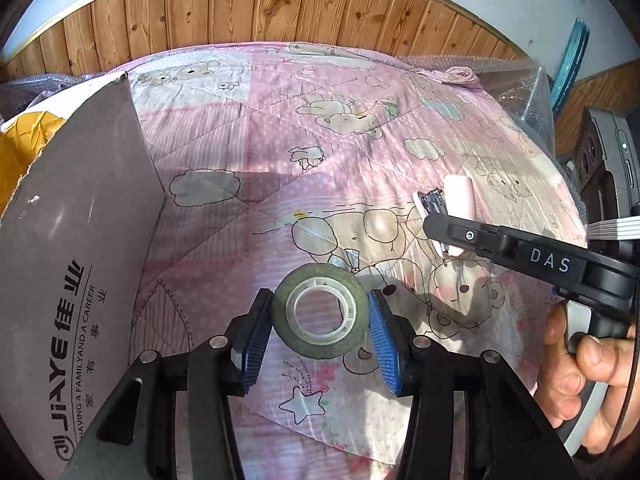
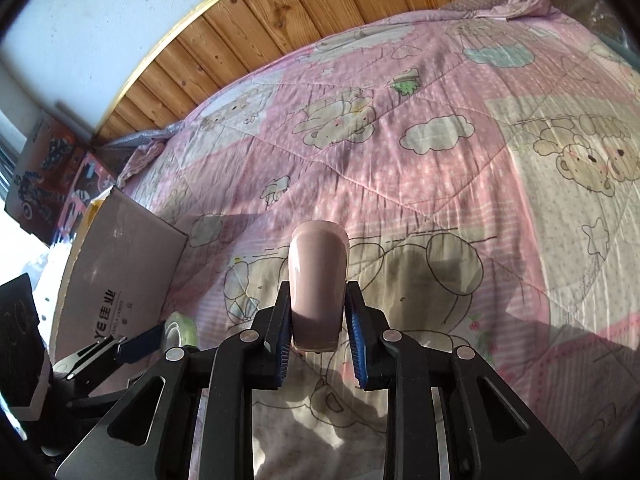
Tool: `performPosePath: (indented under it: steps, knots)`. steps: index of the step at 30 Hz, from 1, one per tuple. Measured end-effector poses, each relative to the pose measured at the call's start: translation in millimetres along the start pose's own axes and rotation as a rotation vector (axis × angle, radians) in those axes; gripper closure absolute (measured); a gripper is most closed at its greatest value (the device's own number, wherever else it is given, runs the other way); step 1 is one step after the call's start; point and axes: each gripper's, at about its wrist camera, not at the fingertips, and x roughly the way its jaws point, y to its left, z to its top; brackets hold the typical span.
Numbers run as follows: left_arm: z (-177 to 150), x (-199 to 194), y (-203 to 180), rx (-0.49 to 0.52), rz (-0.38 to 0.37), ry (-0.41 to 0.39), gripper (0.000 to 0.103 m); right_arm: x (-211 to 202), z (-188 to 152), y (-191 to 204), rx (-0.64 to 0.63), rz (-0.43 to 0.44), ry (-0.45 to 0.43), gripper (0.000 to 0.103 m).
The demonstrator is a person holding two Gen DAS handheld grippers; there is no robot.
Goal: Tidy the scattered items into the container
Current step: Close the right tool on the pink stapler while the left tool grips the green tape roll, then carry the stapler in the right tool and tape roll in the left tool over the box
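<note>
Left wrist: tape roll (image 1: 320,311), stapler (image 1: 456,204) underside (metal)

quilt (image 2: 440,168) open ahead | cardboard box (image 1: 80,240) wall blocks left, probably

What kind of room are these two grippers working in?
Probably a bedroom: the work surface is a bed under a pink quilt printed with cartoon bears, backed by wood panelling, with a cardboard box set beside it.

quilt (image 1: 360,92) – pink, bear print | tape roll (image 1: 320,312) – green | stapler (image 2: 318,280) – pale pink
</note>
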Motion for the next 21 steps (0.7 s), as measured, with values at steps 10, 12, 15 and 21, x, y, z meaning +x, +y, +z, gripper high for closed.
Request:
performPosePath:
  steps: [10,12,15,21]
  knots:
    - [-17,-45,-14,0.041,-0.026,-0.043,0.054,-36,-40,12,0.016,-0.026,-0.010,0.077]
    - [-22,-56,-18,0.052,-0.030,-0.056,0.054,-43,-50,15,0.017,-0.033,-0.010,0.077]
    - [-29,-72,-21,0.060,-0.039,-0.078,0.054,-54,-63,23,0.010,-0.045,-0.014,0.077]
    - [-48,-102,-24,0.069,-0.055,-0.108,0.054,-72,-85,42,-0.004,-0.050,-0.027,0.077]
